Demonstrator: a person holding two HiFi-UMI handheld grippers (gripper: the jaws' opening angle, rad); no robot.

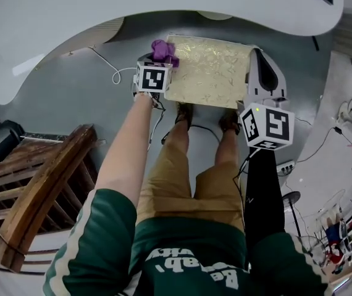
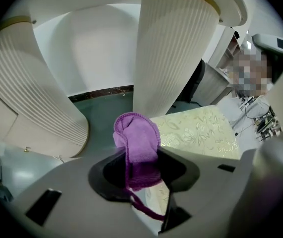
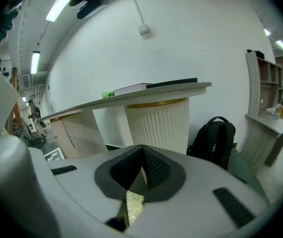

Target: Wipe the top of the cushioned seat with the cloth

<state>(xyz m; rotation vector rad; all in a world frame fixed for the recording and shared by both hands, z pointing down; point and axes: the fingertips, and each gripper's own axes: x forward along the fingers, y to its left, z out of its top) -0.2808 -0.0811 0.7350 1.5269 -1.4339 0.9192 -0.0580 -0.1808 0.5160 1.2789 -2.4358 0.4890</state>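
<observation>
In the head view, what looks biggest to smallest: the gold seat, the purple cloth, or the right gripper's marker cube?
1. gold seat
2. right gripper's marker cube, though nearness to the camera enlarges it
3. purple cloth

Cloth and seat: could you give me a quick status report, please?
Left gripper shut on purple cloth, at cushioned seat's corner. Right gripper shut, empty, beside seat.

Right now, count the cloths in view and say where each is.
1: the purple cloth, clamped in the left gripper, at the cushioned seat's left edge. No other shows, though one could be hidden.
</observation>
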